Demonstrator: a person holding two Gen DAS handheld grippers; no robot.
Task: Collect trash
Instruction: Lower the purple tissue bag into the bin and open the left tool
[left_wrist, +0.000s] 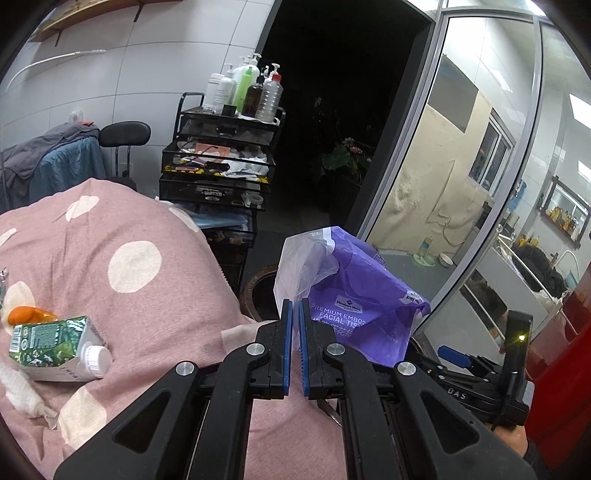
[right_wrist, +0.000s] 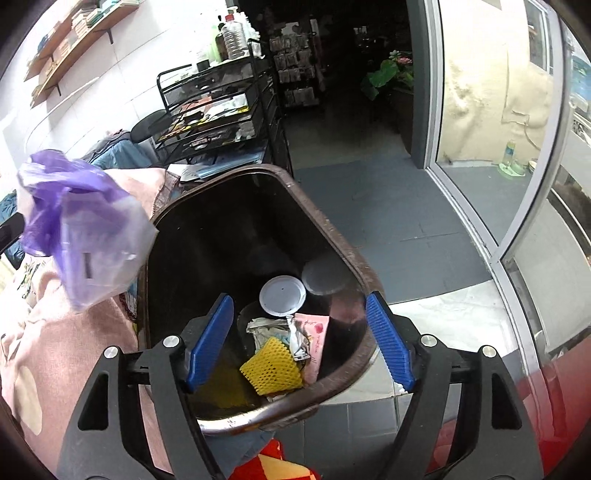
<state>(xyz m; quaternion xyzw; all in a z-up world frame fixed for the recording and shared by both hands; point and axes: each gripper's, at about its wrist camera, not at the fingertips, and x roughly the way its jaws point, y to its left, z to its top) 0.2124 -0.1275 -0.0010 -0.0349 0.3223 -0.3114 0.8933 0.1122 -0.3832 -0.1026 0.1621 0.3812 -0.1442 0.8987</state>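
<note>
Pink spotted bedding (left_wrist: 147, 295) beside a brown bin (right_wrist: 332, 236).
The left gripper (left_wrist: 295, 314) pinched a purple tissue wrapper (left_wrist: 354, 295), probably carrying it binward; the right gripper (right_wrist: 299, 321) hung wide and empty over the bin, above the yellow foam net (right_wrist: 271, 365).

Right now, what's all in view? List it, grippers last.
wrapper: 1, purple and clear, pinched in left gripper, beside the bin
bin: 1, brown, on the floor by the bed
foam net: 1, yellow, in bin
lid: 1, white, in bin
carton: 1, green, on pink quilt
peel: 1, orange, behind carton
tissue: 1, white, on quilt
cart: 1, black, bottles on top
left gripper: shut on wrapper
right gripper: open over bin, empty
</note>
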